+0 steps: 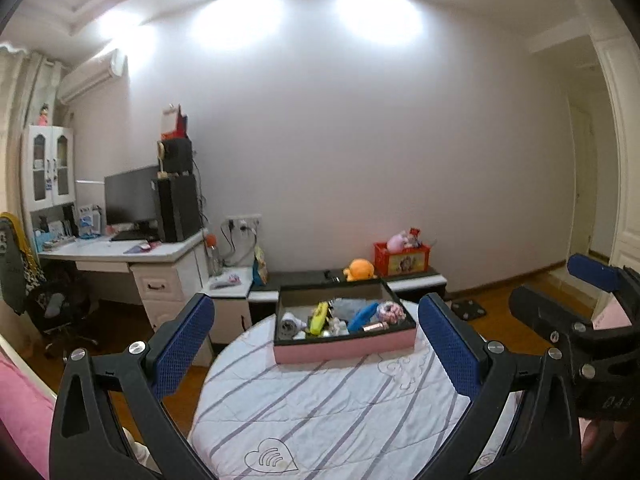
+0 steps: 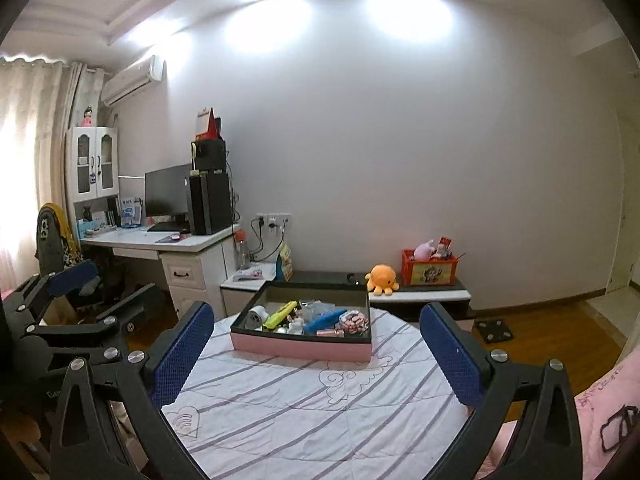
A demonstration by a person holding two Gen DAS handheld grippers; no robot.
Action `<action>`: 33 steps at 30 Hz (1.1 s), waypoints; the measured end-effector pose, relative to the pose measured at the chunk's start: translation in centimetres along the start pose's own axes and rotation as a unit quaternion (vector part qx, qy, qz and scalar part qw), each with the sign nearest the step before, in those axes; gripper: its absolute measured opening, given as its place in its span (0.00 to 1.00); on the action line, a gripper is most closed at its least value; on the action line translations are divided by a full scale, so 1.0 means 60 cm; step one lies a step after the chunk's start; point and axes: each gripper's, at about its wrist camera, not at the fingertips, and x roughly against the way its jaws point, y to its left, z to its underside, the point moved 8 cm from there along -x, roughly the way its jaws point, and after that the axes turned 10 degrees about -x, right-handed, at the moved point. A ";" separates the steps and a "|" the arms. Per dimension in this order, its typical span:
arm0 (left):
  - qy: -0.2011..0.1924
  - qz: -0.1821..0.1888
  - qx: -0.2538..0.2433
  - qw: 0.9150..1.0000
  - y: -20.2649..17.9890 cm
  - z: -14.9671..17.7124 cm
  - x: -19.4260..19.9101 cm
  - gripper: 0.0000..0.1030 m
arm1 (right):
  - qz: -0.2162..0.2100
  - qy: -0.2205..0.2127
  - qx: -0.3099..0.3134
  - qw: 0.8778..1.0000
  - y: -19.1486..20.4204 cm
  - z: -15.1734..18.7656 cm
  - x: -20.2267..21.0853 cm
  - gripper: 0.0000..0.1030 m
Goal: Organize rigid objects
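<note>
A pink box (image 1: 344, 349) (image 2: 300, 351) with a dark inside stands at the far side of a round table (image 1: 320, 412) (image 2: 304, 408) covered in a white striped cloth. In the box lie a yellow highlighter (image 1: 318, 314) (image 2: 280, 314), a blue tool (image 1: 362, 314) (image 2: 324, 319), a rose-gold tube (image 1: 374, 326) (image 2: 330, 333), a white roll (image 1: 290, 322) (image 2: 258, 316) and a pink scrunchie (image 1: 390, 312) (image 2: 354, 322). My left gripper (image 1: 316, 338) (image 2: 104, 288) is open and empty, well short of the box. My right gripper (image 2: 316, 344) (image 1: 560, 288) is open beside it, also empty.
A white desk (image 1: 120, 250) with a monitor and a computer tower stands at the left, a chair (image 1: 24, 280) before it. Behind the table a low cabinet (image 1: 416, 280) carries an orange plush (image 1: 360, 269) and a red crate (image 1: 402, 258). A scale (image 1: 468, 309) lies on the floor.
</note>
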 end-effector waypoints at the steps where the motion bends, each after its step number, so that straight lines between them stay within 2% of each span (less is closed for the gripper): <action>1: -0.005 -0.001 0.002 1.000 0.002 -0.003 0.009 1.00 | -0.002 -0.004 0.000 1.000 0.003 -0.003 0.010 1.00; 6: -0.030 -0.007 0.012 0.999 0.006 -0.022 0.061 1.00 | 0.001 -0.030 0.007 1.000 0.017 -0.016 0.056 1.00; 15: -0.058 -0.026 0.008 0.998 0.011 -0.043 0.116 1.00 | 0.001 -0.062 0.010 0.998 0.028 -0.039 0.115 1.00; 23: -0.065 -0.034 0.013 0.997 0.025 -0.045 0.140 1.00 | -0.002 -0.074 0.013 0.997 0.038 -0.043 0.138 1.00; 33: -0.072 -0.038 0.012 0.997 0.028 -0.046 0.153 1.00 | 0.016 -0.091 0.020 0.996 0.042 -0.045 0.153 1.00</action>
